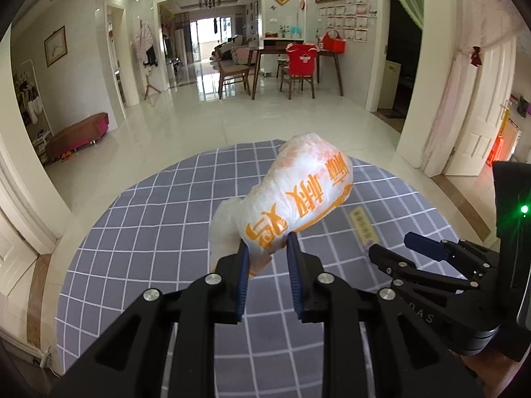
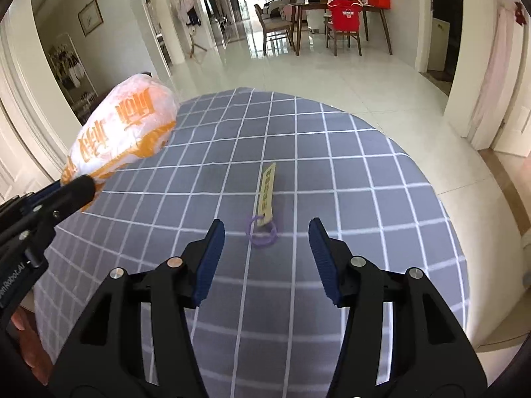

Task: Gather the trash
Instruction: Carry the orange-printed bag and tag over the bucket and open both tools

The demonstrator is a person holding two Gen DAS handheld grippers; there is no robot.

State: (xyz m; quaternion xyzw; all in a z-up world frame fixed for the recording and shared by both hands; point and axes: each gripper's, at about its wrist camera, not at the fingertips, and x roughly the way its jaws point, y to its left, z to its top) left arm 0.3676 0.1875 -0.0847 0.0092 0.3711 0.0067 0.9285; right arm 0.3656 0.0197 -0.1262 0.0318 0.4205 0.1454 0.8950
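Observation:
My left gripper (image 1: 268, 244) is shut on the edge of a white plastic bag with orange print (image 1: 298, 192) and holds it up above the round table. The bag also shows in the right wrist view (image 2: 126, 132), at the left, held by the left gripper (image 2: 78, 187). A yellow paper tag (image 2: 267, 195) with a purple elastic loop (image 2: 261, 230) lies flat on the grey checked tablecloth (image 2: 365, 199). My right gripper (image 2: 267, 235) is open, its fingers either side of the purple loop, just short of the tag. It shows at the right in the left wrist view (image 1: 390, 243), beside the tag (image 1: 361, 224).
The round table with the grey checked cloth (image 1: 132, 248) fills the lower half of both views. Beyond it is a glossy tiled floor, a dining table with chairs (image 1: 295, 63), a low bench (image 1: 79, 136) at the left and doorways on both sides.

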